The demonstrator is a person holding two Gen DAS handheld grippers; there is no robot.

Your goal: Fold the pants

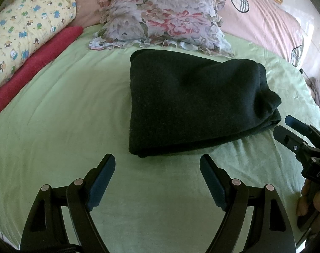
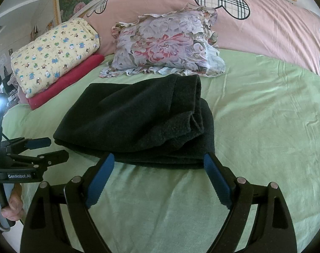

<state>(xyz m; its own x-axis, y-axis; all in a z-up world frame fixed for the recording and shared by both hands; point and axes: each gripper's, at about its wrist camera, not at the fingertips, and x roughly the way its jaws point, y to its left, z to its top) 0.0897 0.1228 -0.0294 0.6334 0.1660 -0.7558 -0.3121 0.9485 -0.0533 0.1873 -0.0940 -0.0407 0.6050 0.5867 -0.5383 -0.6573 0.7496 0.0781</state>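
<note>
The black fleece pants (image 1: 191,103) lie folded into a thick stacked bundle on the green bed sheet (image 1: 65,126); they also show in the right wrist view (image 2: 138,122). My left gripper (image 1: 157,158) is open and empty, just short of the bundle's near edge. My right gripper (image 2: 159,158) is open and empty, its fingertips at the bundle's near edge, one to each side. The right gripper shows in the left wrist view (image 1: 286,126) by the bundle's right corner. The left gripper shows in the right wrist view (image 2: 54,147) by the bundle's left corner.
A floral pillow (image 1: 160,19) lies just behind the pants. A yellow patterned quilt (image 1: 27,27) on a folded red blanket (image 1: 39,65) sits at the left. A pink duvet (image 2: 265,21) runs along the back. Green sheet (image 2: 265,126) extends to the right.
</note>
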